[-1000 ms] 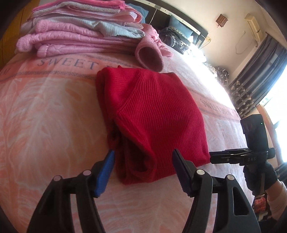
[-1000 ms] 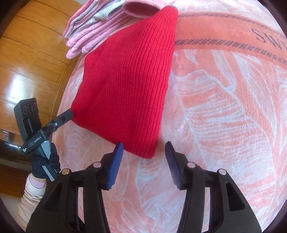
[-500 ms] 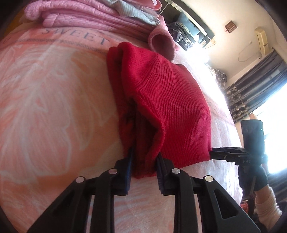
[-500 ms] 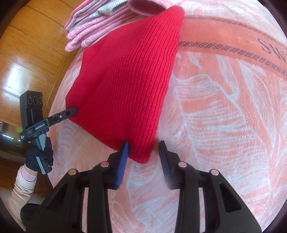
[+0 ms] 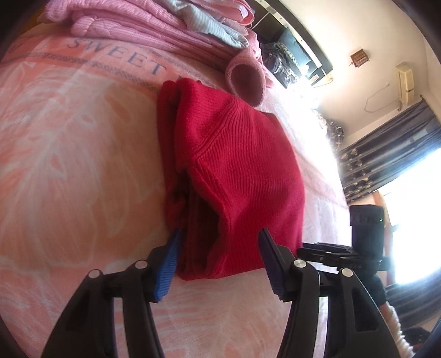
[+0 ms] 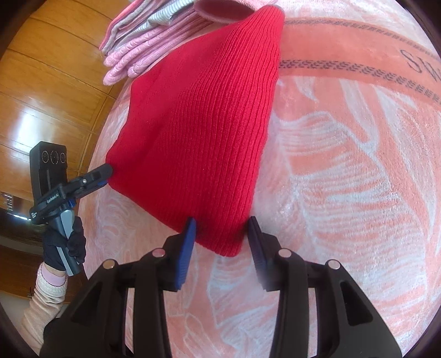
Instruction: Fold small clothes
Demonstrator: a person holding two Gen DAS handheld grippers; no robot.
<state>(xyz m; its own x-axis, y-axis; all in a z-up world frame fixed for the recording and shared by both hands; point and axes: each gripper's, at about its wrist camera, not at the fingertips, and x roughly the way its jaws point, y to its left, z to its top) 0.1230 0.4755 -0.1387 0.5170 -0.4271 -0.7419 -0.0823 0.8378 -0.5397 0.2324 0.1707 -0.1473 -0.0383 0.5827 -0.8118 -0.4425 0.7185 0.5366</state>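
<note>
A folded red knit sweater (image 5: 242, 170) lies on the pink leaf-print bedspread (image 5: 69, 165). My left gripper (image 5: 219, 264) is open, its blue pads standing either side of the sweater's near layered corner. In the right wrist view the same sweater (image 6: 204, 132) points its other near corner between the pads of my right gripper (image 6: 222, 247), which is open and narrowly spaced around it. The cloth there does not look pinched. The right gripper (image 5: 311, 249) shows at the sweater's right corner, and the left gripper (image 6: 104, 173) at its left corner, held by a gloved hand (image 6: 63, 242).
A pile of folded pink and grey clothes (image 5: 154, 22) sits at the far end of the bed, with a pink cuff (image 5: 245, 79) touching the sweater's far edge. Wooden panelling (image 6: 41, 82) lies beyond the bed's left edge. Dark curtains (image 5: 386, 154) hang at the right.
My left gripper shut on the sweater's near corner half a second ago and has since opened wide. The right gripper moved in around the other corner, and its jaws narrowed.
</note>
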